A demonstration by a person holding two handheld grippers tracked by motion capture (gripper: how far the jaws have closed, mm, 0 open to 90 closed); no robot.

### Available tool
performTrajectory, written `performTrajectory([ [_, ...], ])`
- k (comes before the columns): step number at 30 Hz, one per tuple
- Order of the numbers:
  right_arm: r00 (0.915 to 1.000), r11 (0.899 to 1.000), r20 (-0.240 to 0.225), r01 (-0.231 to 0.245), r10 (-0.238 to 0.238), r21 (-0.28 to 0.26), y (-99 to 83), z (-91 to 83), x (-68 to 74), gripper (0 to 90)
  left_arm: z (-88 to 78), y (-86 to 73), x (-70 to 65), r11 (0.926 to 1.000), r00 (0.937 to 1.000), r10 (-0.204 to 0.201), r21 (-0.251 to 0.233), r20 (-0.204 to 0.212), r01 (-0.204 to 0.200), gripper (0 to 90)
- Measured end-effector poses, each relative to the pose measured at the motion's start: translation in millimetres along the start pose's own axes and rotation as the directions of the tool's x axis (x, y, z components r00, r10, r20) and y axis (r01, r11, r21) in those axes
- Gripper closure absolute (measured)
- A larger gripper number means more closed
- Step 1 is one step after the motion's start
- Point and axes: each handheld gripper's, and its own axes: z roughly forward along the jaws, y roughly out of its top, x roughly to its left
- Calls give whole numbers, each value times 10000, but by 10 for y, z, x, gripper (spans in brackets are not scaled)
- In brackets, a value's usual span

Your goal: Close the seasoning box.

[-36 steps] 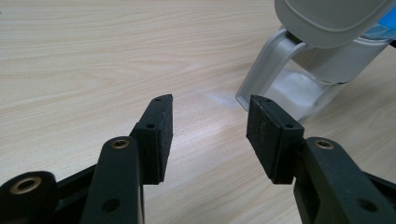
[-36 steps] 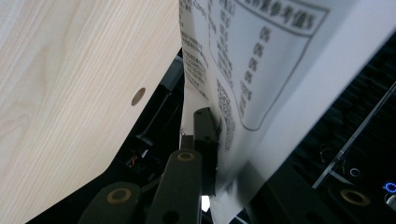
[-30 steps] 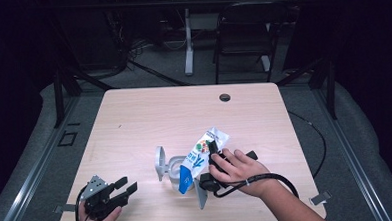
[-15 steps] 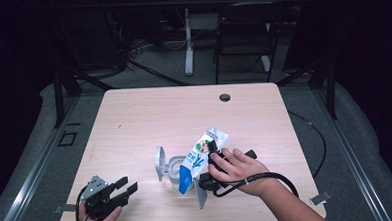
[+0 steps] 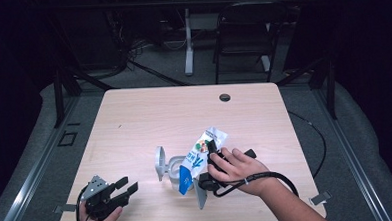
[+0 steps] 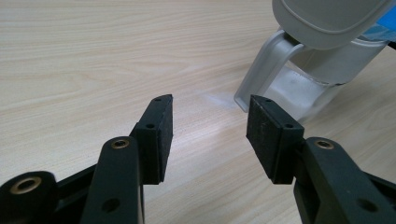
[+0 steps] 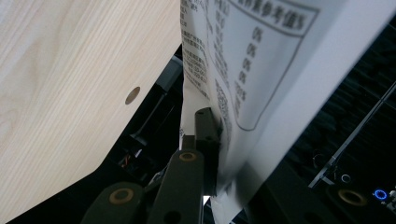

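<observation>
A white and blue snack bag (image 5: pixel 193 162) stands tilted over a clear container (image 5: pixel 172 170) with grey side flaps, near the table's front middle. My right gripper (image 5: pixel 211 145) is shut on the bag's upper part, a hand wrapped around it. In the right gripper view the bag's printed white back (image 7: pixel 252 60) is pinched at my right gripper (image 7: pixel 219 130); one jaw is hidden behind the bag. My left gripper (image 5: pixel 123 186) sits open at the front left corner, apart from the container. In the left gripper view my left gripper (image 6: pixel 210 126) holds nothing, and the container (image 6: pixel 303 84) with its grey flap (image 6: pixel 327 18) stands ahead to the right.
The light wooden table (image 5: pixel 149 117) has a round cable hole (image 5: pixel 225 97) near its back edge. A black cable (image 5: pixel 267 180) trails from the right gripper over the front right. A chair (image 5: pixel 240 33) and table legs stand behind the table on the dark floor.
</observation>
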Motion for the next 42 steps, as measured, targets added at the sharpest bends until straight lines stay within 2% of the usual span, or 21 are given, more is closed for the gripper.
performTrajectory([
  [1, 9999, 9998, -11, -118, 117, -181, 0, 11, 4, 871, 0, 0, -1, 10000, 10000, 3, -5, 0, -3, 516],
  [4, 9999, 10000, -122, -10, 10, 0, -2, -4, -9, 873, 0, 0, -1, 10000, 10000, 4, -7, 1, -4, 516],
  [6, 10000, 9999, 21, -34, 34, -116, -2, 3, -6, 874, 1, -2, -1, 10000, 10000, -18, -11, 0, 18, 516],
  [14, 10000, 10000, -79, -28, 28, -26, 0, -3, -9, 875, 7, -3, -4, 10000, 10000, -3, -3, 13, 3, 516],
  [22, 9999, 9999, 26, 97, -97, -91, -3, 5, -7, 876, 9, -2, -5, 10000, 10000, 2, -2, 27, -2, 516],
  [31, 10000, 10000, -47, 21, -21, -17, 0, -4, -14, 876, 13, -6, -12, 10000, 10000, -15, -86, -24, 15, 516],
  [34, 9998, 9997, 60, 208, -209, 98, 3, -9, -16, 877, 12, -8, -10, 10000, 10000, -18, -85, -27, 18, 516],
  [42, 9999, 9998, 18, 124, -123, -131, -1, 10, -33, 878, 0, -2, -2, 10000, 10000, -1, -12, -2, 1, 516],
])
